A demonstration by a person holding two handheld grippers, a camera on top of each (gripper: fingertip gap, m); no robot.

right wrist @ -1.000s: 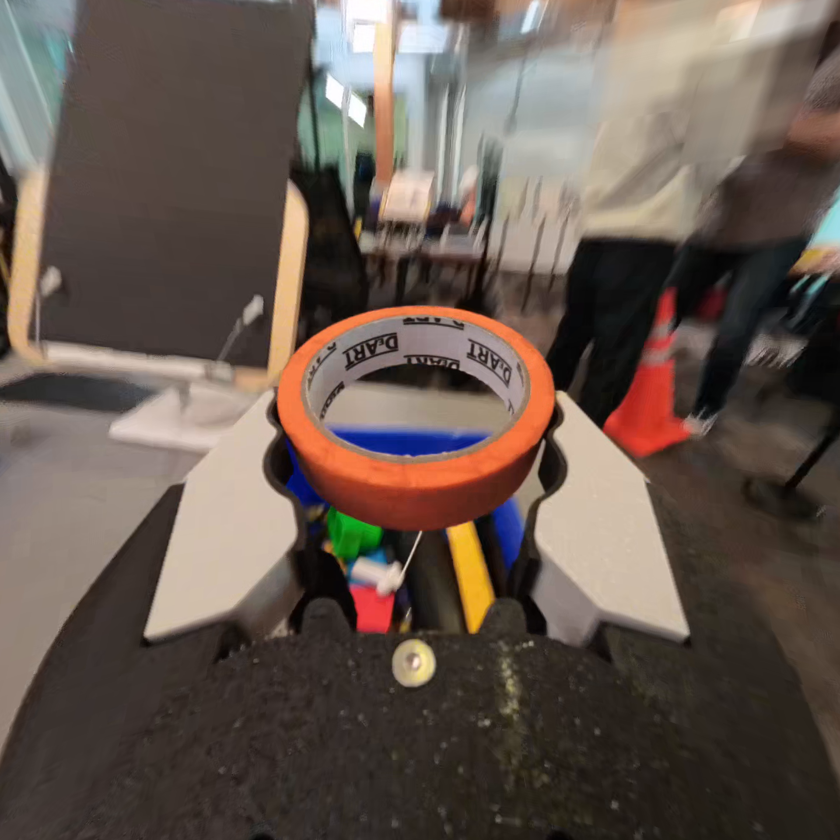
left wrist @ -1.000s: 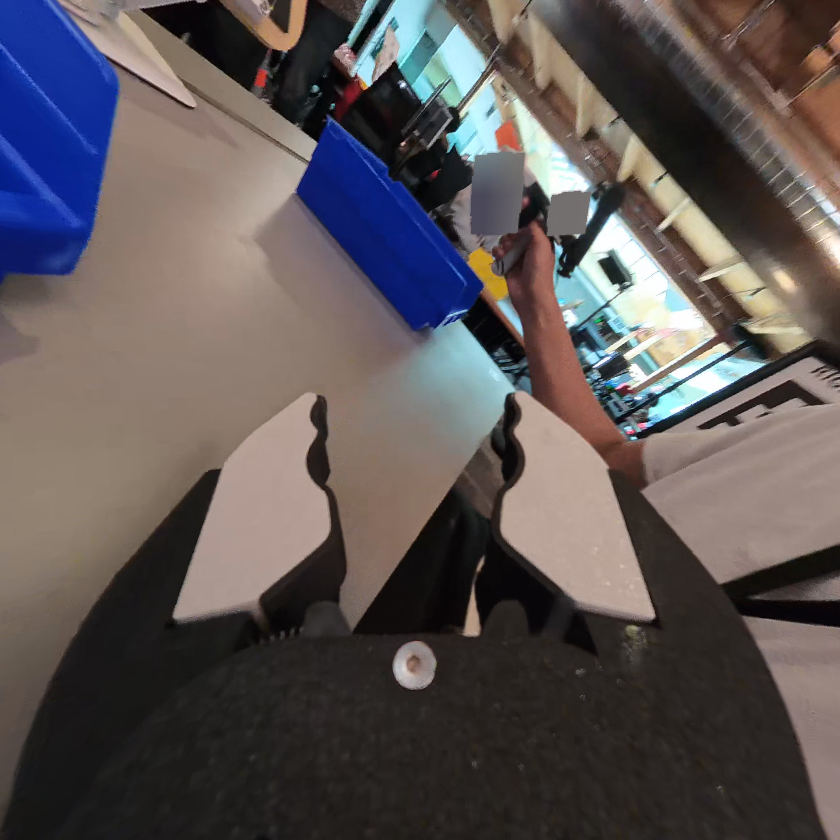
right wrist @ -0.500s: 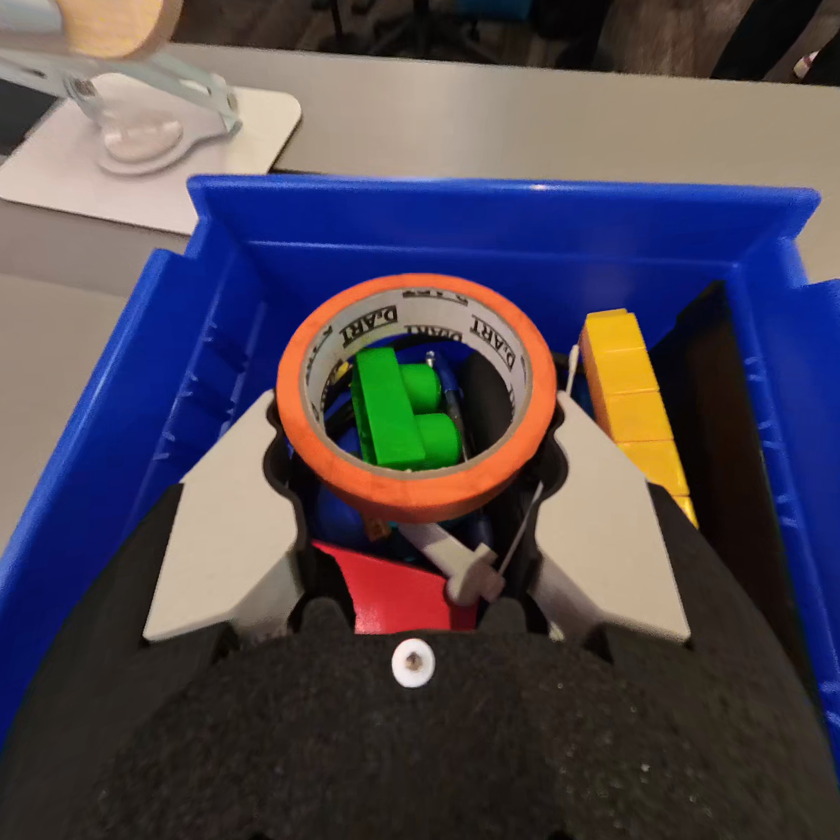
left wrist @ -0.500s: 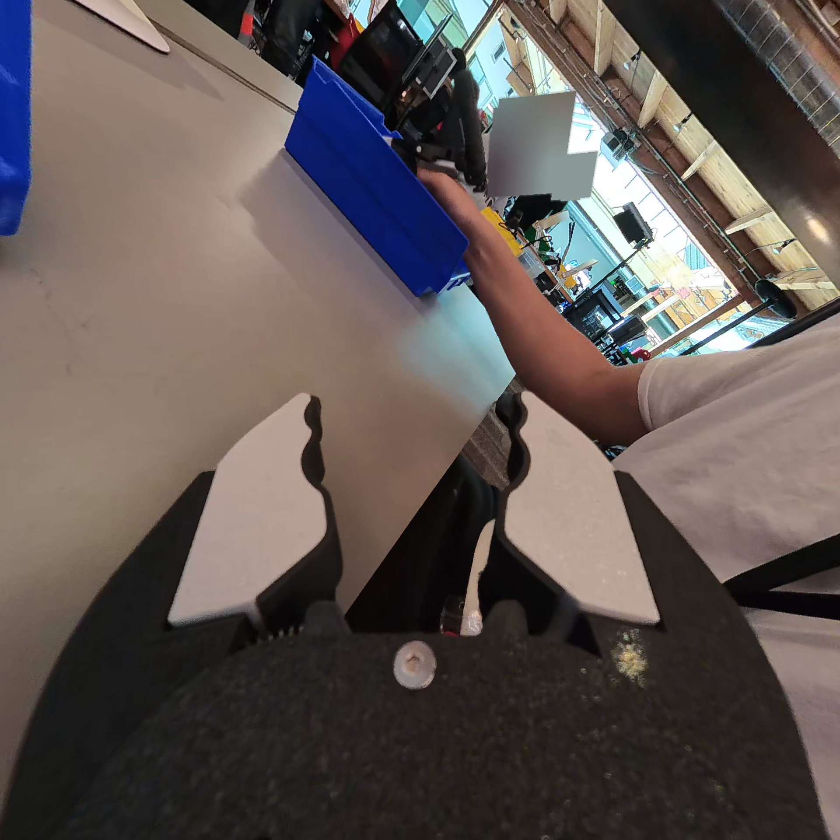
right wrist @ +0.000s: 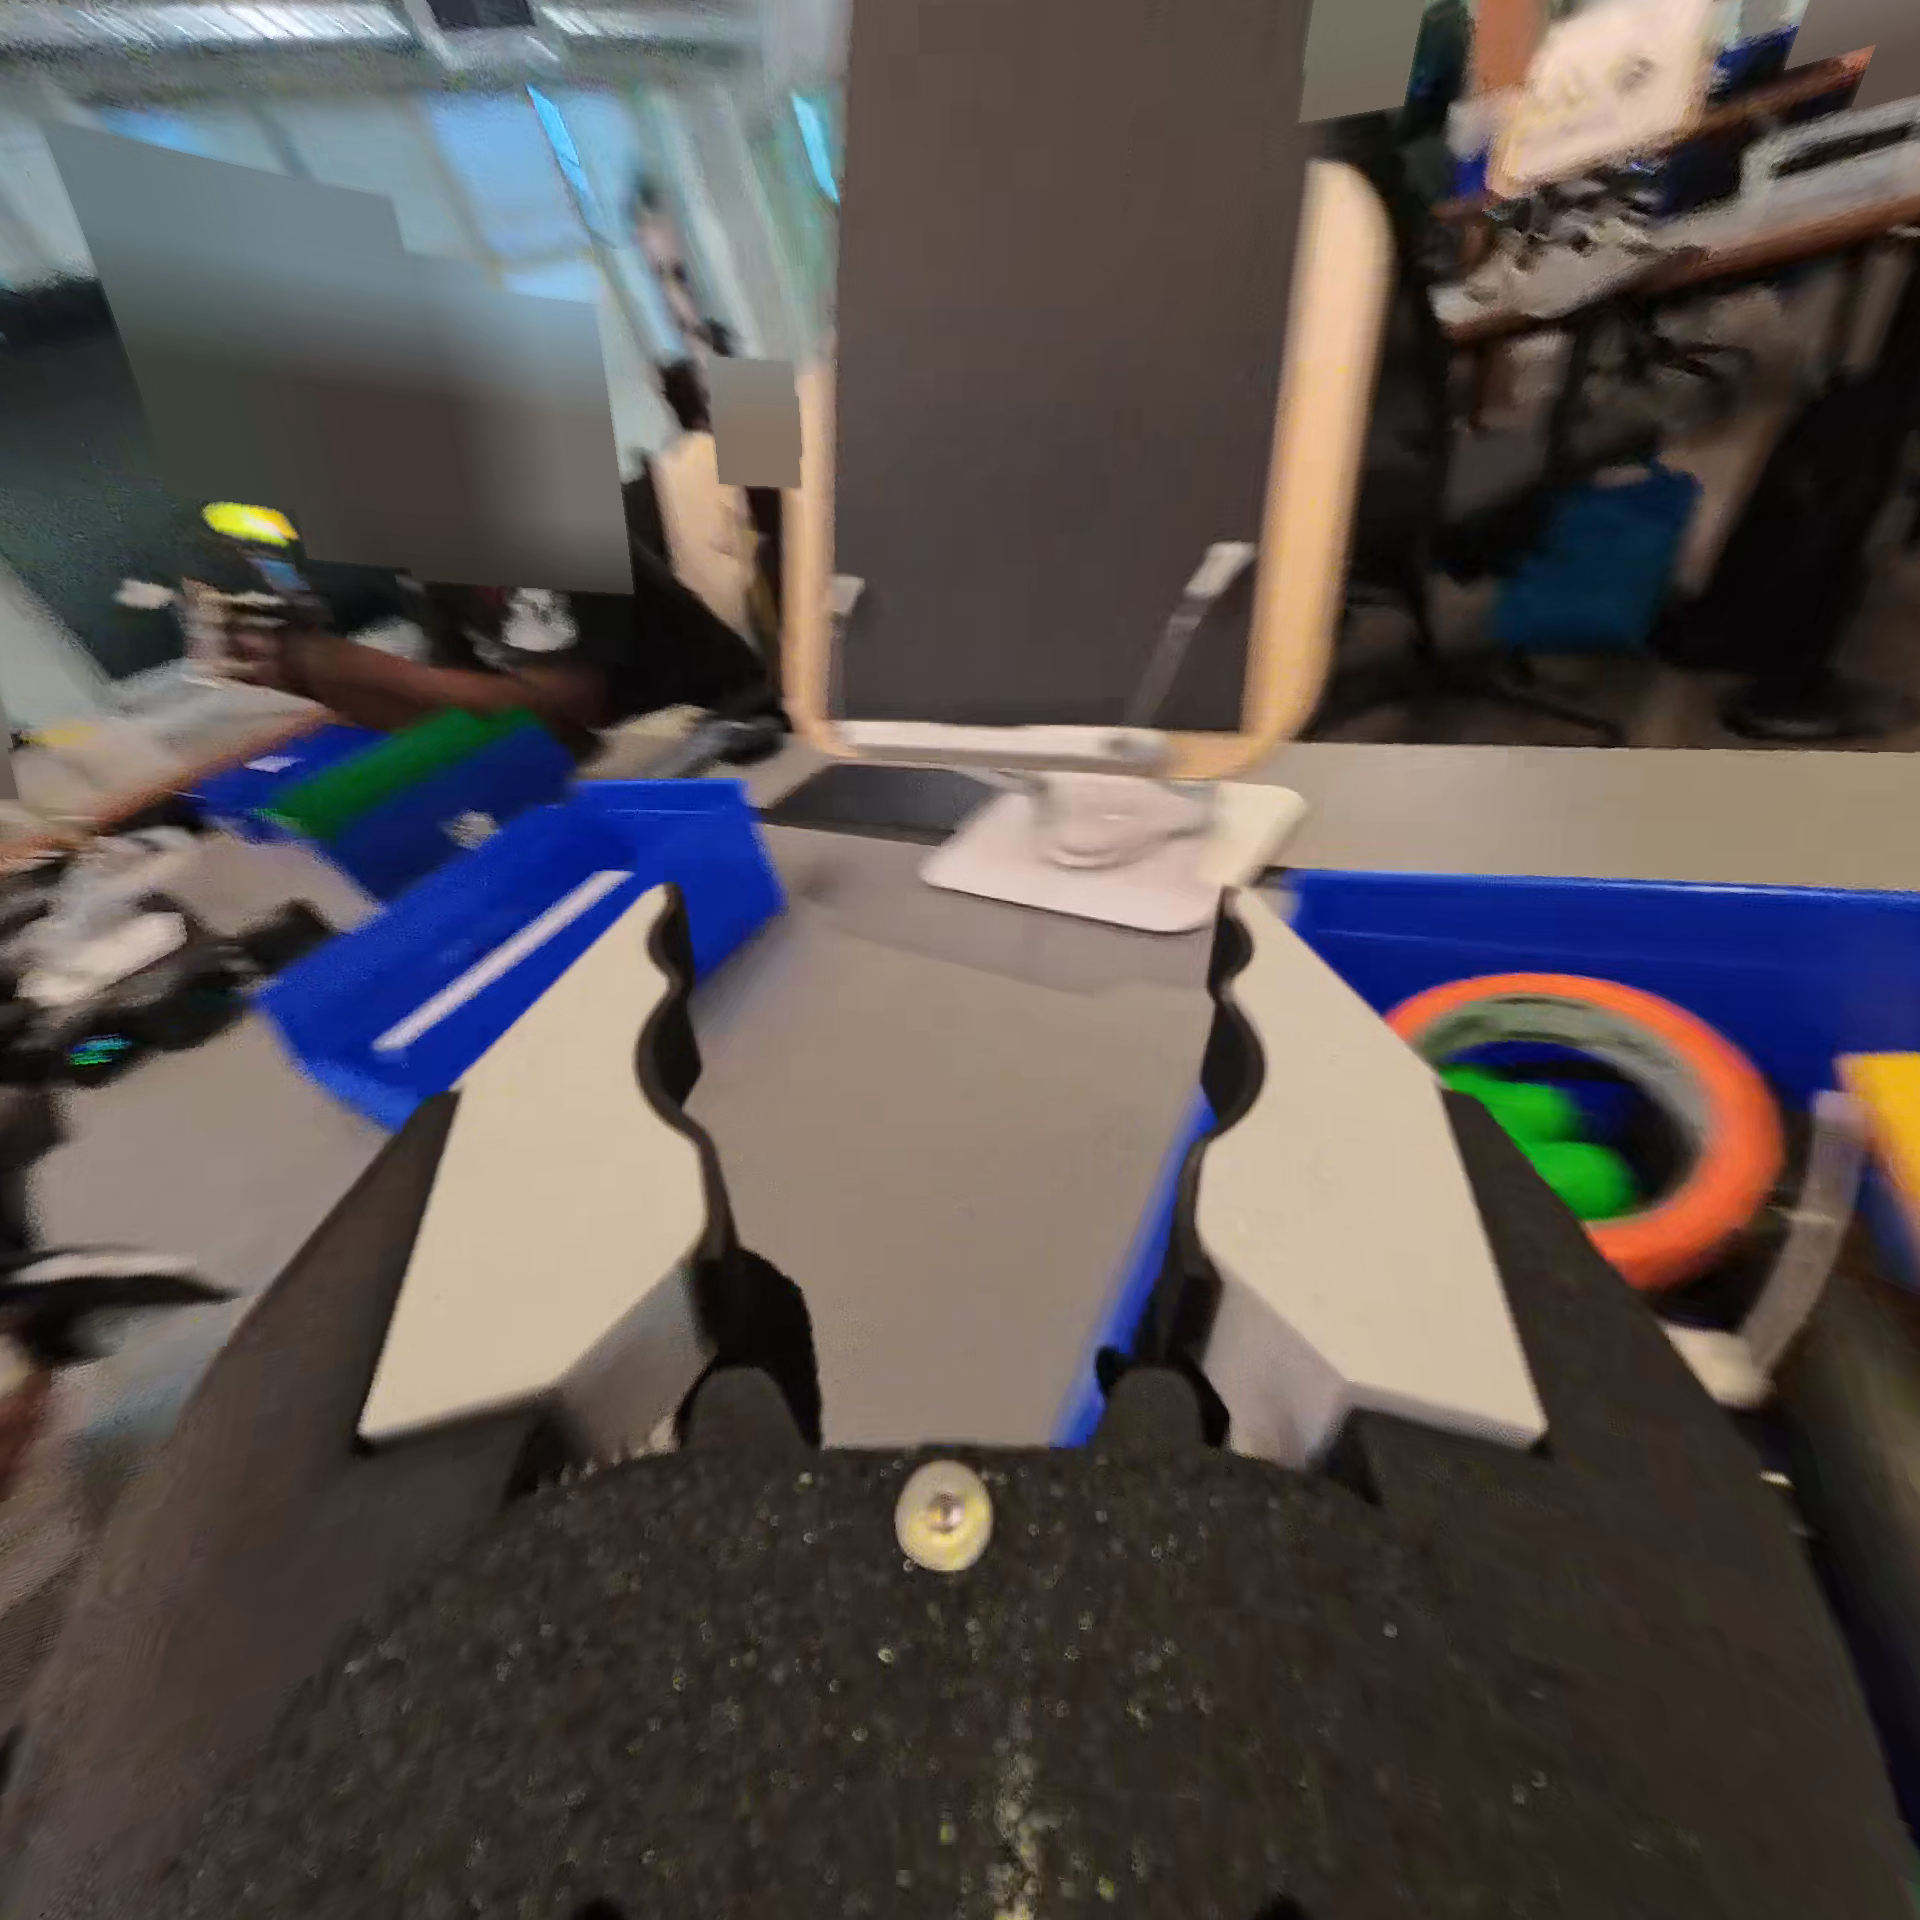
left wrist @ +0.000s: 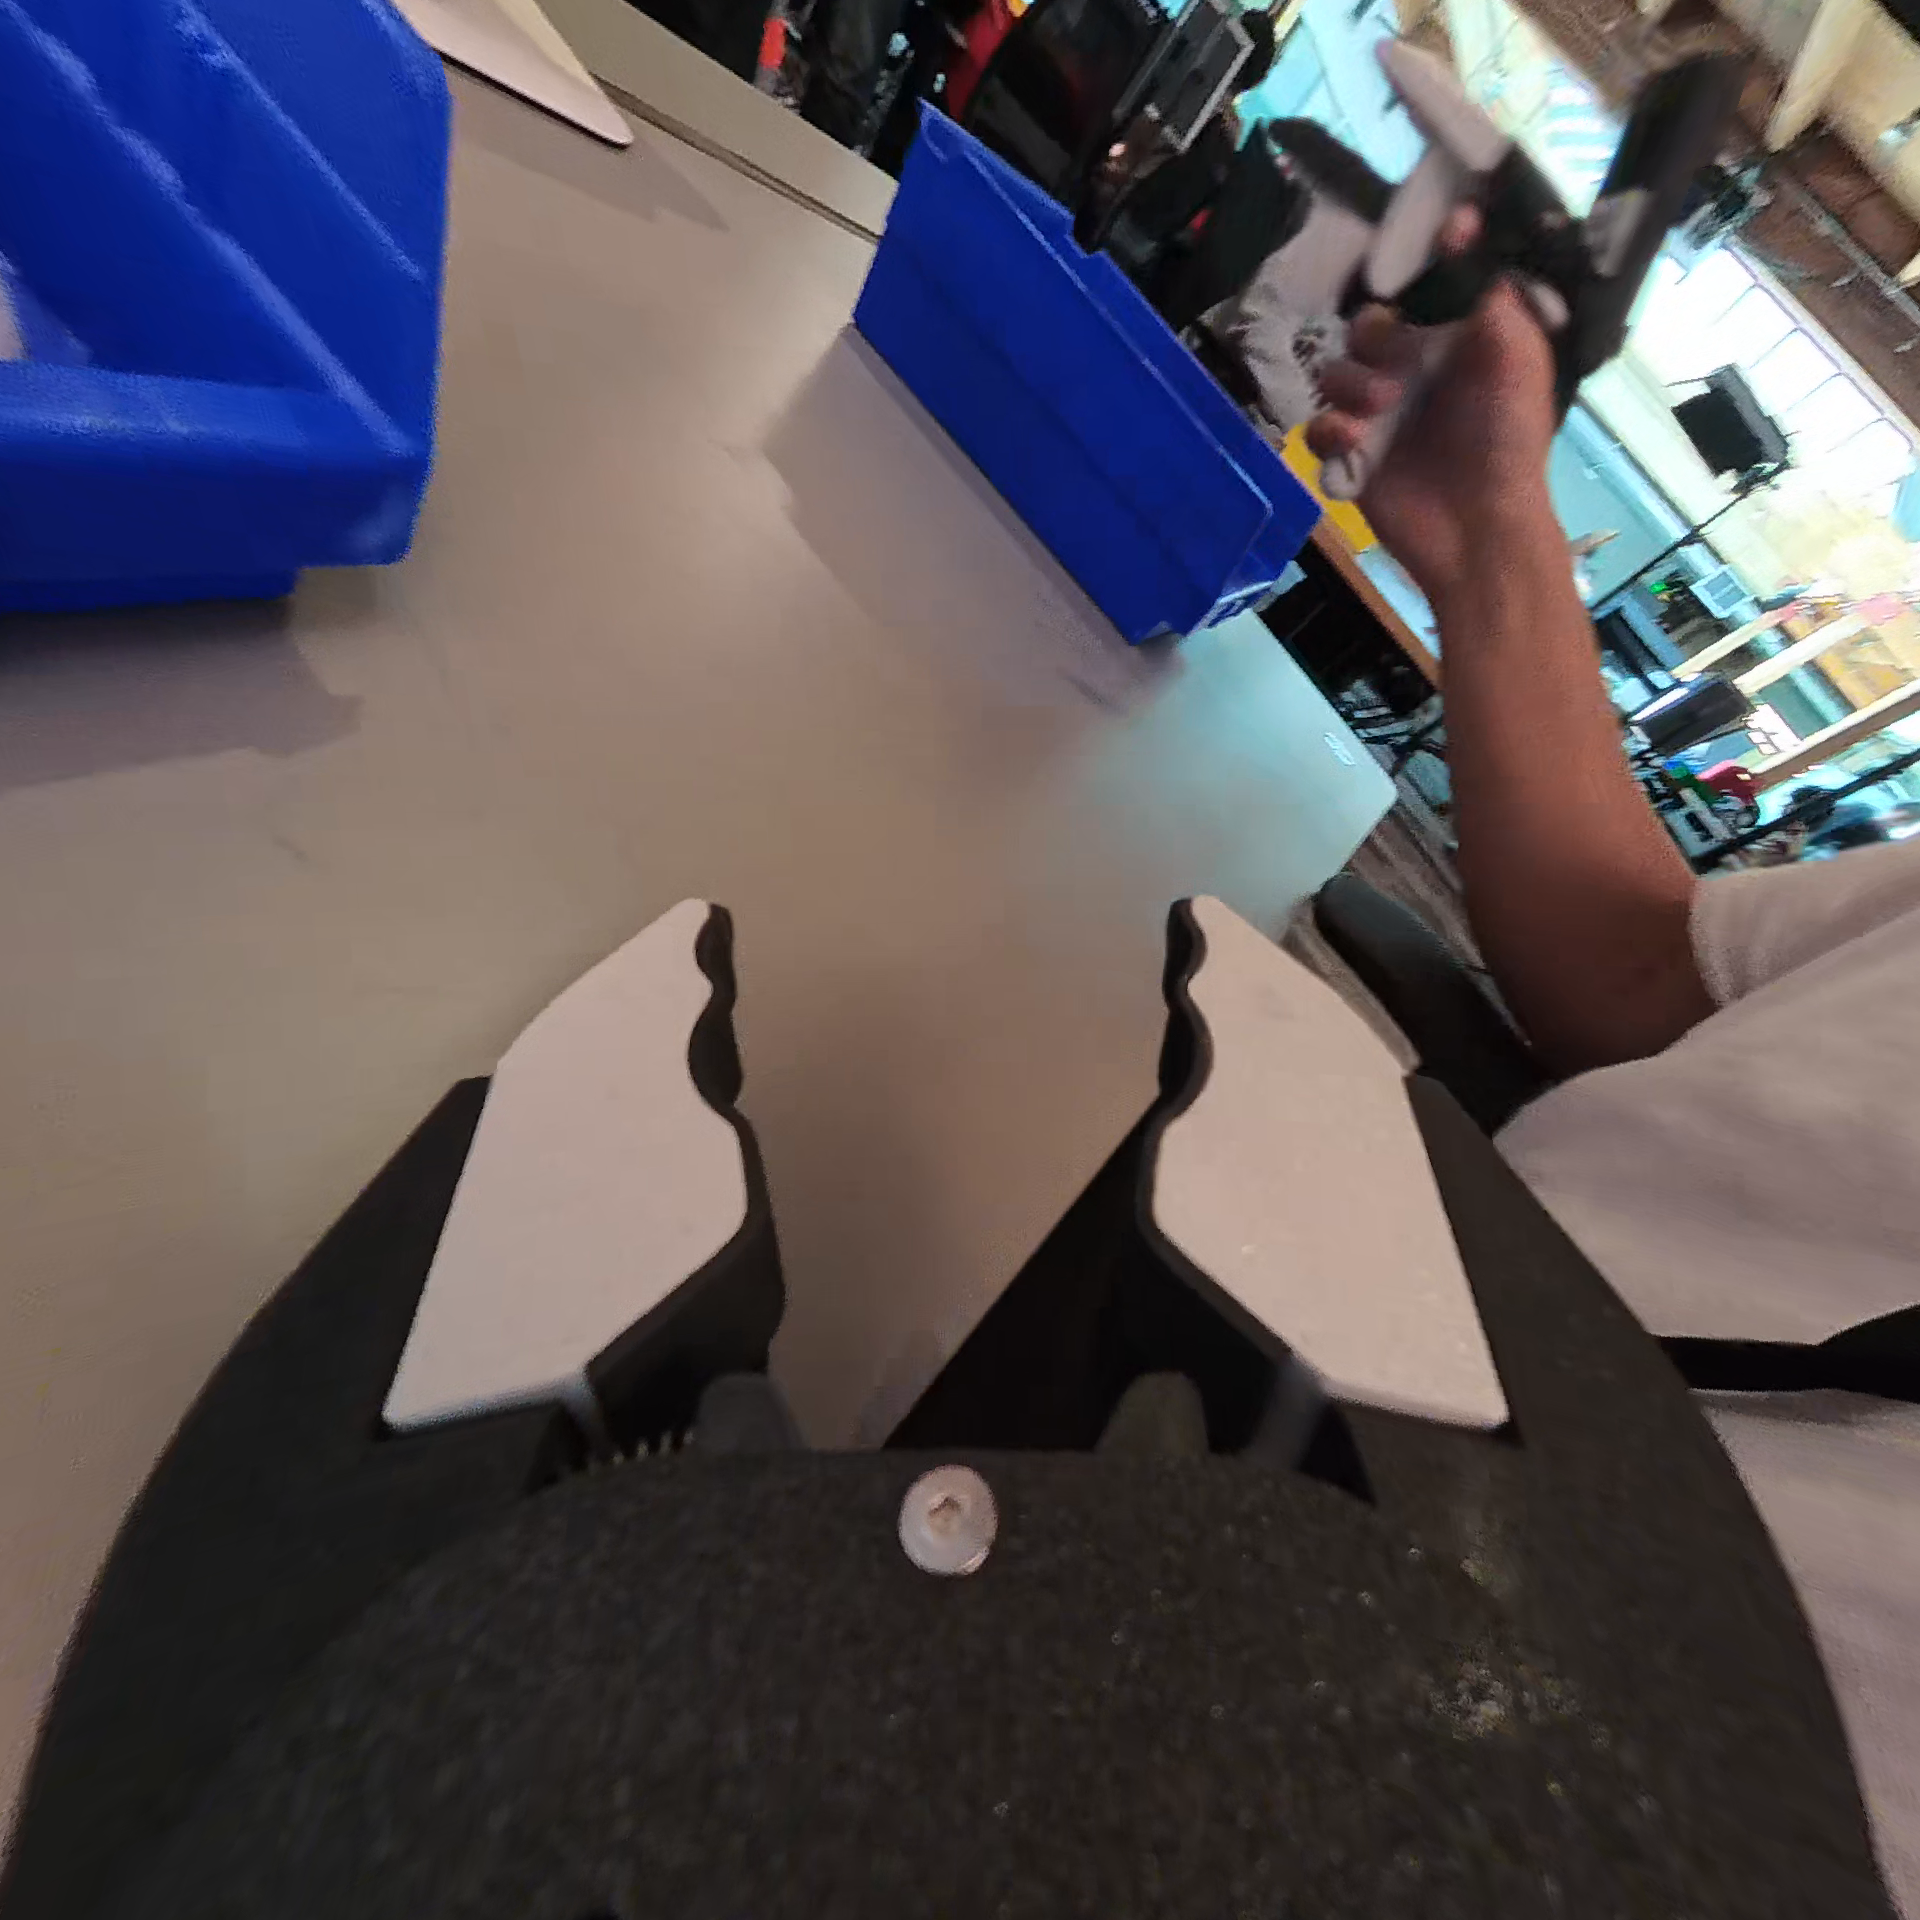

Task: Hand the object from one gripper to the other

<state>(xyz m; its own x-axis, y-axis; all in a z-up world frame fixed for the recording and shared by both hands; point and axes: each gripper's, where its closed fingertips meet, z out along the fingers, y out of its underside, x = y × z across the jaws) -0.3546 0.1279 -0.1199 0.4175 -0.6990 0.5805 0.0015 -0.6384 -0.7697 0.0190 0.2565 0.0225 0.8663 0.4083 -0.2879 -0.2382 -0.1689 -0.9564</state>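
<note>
Right wrist view: right gripper (right wrist: 945, 1039) jaws apart, empty; tape (right wrist: 1621, 1122) lies in bin (right wrist: 1558, 935). Left gripper (left wrist: 951, 997) apart, empty, over table (left wrist: 623, 727).

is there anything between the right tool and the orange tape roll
Nothing visible blocks it. The right tool is open and empty over the table, and the tape roll lies uncovered in the blue bin just to its right.

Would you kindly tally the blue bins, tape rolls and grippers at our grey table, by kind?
Blue bins: 2, the left bin and the right bin
Orange tape roll: 1, lying in the right bin
Grippers: 2, the left gripper and the right gripper, both open and empty
Total: 5
</note>
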